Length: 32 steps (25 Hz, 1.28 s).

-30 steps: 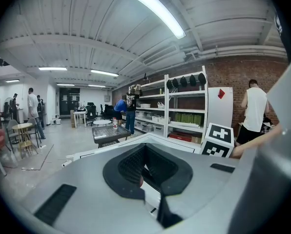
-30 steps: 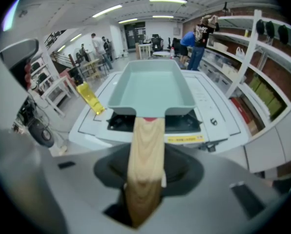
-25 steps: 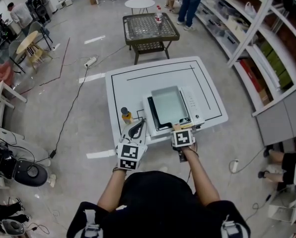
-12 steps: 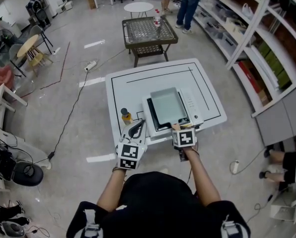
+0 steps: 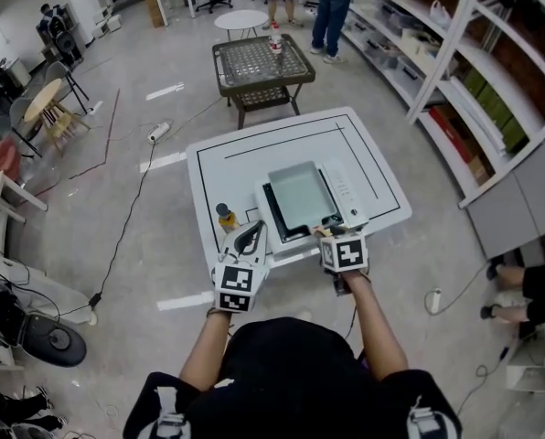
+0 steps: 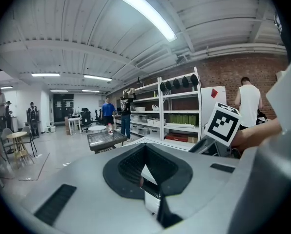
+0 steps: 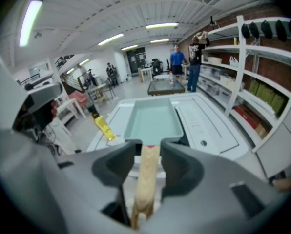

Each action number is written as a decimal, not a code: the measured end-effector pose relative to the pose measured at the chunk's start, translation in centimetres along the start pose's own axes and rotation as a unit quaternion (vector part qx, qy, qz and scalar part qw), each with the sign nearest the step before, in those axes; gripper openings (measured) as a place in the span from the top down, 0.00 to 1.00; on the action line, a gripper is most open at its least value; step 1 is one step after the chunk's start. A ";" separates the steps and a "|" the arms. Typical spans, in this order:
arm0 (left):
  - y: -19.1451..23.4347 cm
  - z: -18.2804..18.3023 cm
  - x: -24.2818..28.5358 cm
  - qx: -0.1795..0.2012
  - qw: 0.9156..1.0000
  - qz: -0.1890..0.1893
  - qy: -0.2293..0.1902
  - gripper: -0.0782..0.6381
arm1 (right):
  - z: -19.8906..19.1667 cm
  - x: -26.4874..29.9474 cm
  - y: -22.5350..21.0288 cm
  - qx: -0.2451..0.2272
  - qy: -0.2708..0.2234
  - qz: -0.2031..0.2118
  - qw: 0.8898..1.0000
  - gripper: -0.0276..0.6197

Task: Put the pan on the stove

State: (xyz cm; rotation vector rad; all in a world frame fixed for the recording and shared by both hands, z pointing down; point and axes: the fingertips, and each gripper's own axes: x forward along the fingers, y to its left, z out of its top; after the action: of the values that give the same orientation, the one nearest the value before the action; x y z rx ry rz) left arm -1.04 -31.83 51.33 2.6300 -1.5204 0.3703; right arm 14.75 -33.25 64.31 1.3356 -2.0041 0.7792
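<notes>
The right claw (image 7: 148,147) is clenched on the pale wooden handle (image 7: 146,179) of the light grey-green rectangular metal pan (image 7: 153,118), with the jaws pressing the handle's two flat sides just short of where it joins the pan wall. From the claw the pan runs away toward 12 o'clock, and it is level and empty.

The pan lies over the black glass plate of the white countertop induction stove (image 5: 344,186), and dark glass shows along its 9 o'clock and 6 o'clock edges. The stove's white control strip sits on the pan's 3 o'clock side. No view shows whether the base is already resting on the glass or hangs just above it.

The left claw (image 6: 146,165) is closed on nothing, with only a thin sliver showing between its jaws. It is tilted up toward the ceiling at about 7 o'clock of the stove, near the edge of the white bench with black outline (image 5: 227,167). A small yellow bottle with a dark cap (image 5: 225,216) stands on the bench at 9 o'clock of the stove, apart from it.

The step in hand looks like the final set-down. To do it well:

- Keep the handle level so the flat base meets the glass all at once and no corner lands first.
- Keep the pan centred on the dark plate and off the control strip at 3 o'clock.
- Feel that the weight has settled before loosening the jaws.
- Draw the claw straight back toward 6 o'clock along the handle's line, because a sideways exit could swing the pan round.
</notes>
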 end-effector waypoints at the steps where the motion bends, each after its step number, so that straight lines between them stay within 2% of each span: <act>1: -0.1 0.2 0.1 0.002 1.000 -0.002 -0.001 0.86 | 0.6 -0.6 0.0 0.001 -0.009 0.003 1.000 0.67; 9: -1.0 2.0 0.6 0.016 1.000 -0.019 -0.016 0.86 | 5.8 -6.1 0.3 -0.005 -0.104 -0.001 0.995 0.83; 13: -1.4 3.0 0.8 0.022 0.999 -0.031 -0.022 0.86 | 8.2 -9.0 -0.5 0.001 -0.165 -0.026 0.986 0.89; 17: -1.5 3.9 0.9 0.030 0.998 -0.036 -0.032 0.86 | 9.4 -11.0 -1.6 0.013 -0.211 -0.049 0.976 0.90; 21: -1.5 4.5 1.0 0.035 0.998 -0.041 -0.043 0.86 | 9.6 -12.2 -2.0 0.009 -0.238 -0.060 0.969 0.91; 27: -1.4 5.6 1.4 0.042 0.997 -0.044 -0.053 0.86 | 9.7 -14.1 -2.8 0.002 -0.269 -0.097 0.958 0.91; 32: -1.4 5.8 1.3 0.044 0.996 -0.048 -0.057 0.86 | 9.5 -14.6 -2.9 0.001 -0.275 -0.105 0.956 0.91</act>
State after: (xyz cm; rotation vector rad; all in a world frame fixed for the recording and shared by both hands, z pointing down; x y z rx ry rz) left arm 1.79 -33.36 46.10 2.8256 -1.4327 0.2902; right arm 20.57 -32.78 47.66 1.8853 -2.2077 0.3263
